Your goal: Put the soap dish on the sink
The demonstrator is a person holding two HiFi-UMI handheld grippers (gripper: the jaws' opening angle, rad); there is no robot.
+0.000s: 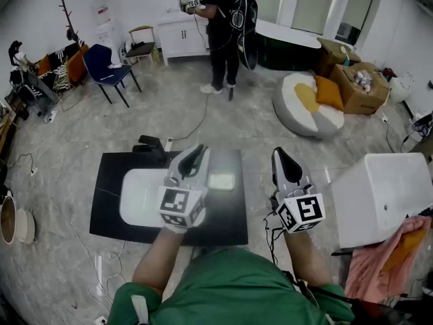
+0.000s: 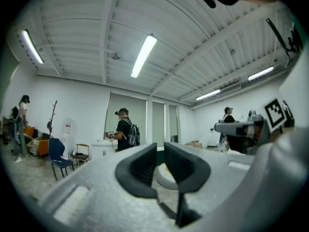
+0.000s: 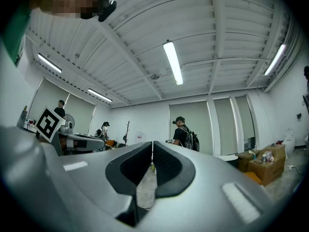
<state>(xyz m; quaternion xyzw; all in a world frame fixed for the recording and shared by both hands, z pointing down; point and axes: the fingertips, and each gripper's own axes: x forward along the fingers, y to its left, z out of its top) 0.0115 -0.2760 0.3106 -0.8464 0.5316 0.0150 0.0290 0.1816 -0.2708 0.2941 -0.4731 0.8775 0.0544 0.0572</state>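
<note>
A pale, rectangular soap dish lies on the black countertop, just right of the white sink basin set into it. My left gripper hovers over the basin's right rim, beside the dish and not touching it. Its jaws stand a narrow gap apart with nothing between them. To the right of the counter, my right gripper is held over the floor. It is shut and empty. Both grippers tilt upward, so neither gripper view shows the dish or the sink.
A white box-shaped unit with a pink cloth stands at the right. A person stands at a white cabinet at the back. A beanbag, cardboard boxes and a blue chair ring the tiled floor.
</note>
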